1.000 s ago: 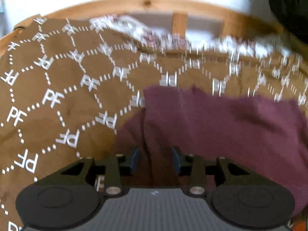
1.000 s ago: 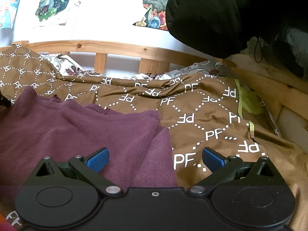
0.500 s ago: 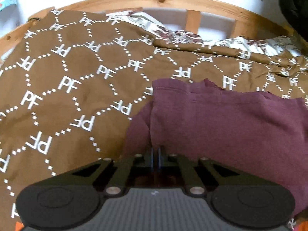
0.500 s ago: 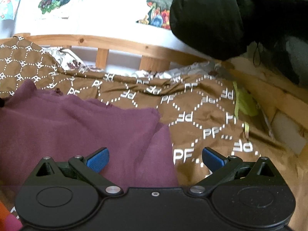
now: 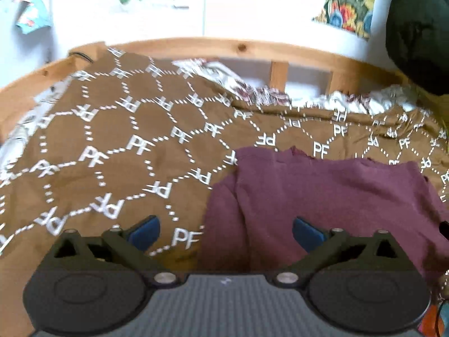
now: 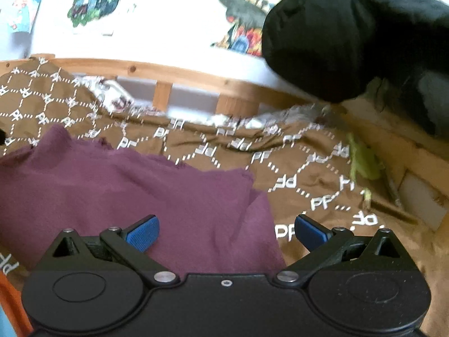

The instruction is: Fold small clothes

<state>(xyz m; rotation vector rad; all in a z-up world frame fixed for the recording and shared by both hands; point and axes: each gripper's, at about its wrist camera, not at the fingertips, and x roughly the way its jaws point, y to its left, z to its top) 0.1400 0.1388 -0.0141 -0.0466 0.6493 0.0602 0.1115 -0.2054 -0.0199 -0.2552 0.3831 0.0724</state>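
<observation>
Since half a second ago: left gripper no longer pinched shut on cloth but spread wide, holding nothing, drawn back a little with more wall in sight; right gripper wide open as before, empty, view now blurred and tipped slightly upward. Largest in view: brown bedspread with white dotted hexagon print, filling the wooden-railed bed frame, lettered "PF" over and over, some repeats mirrored or upside down; no other legible writing, wall posters too blurred to read. On top of it, toward the near edge: maroon soft jersey garment, lying rumpled between the two grippers, its left margin doubled over in a loose lengthwise fold, far edge ragged-looking. Judged light, limp and non-slippery, sure to sag and drape when lifted, nothing fragile about it, though liable to drag the loose bedspread along if pinched too deep. Best taken at corners or along the folded left edge and the right-hand hem, one layer stack per gripper, pinching cloth only. Smallest: blue ribbed finger pads, well apart on both tools.
</observation>
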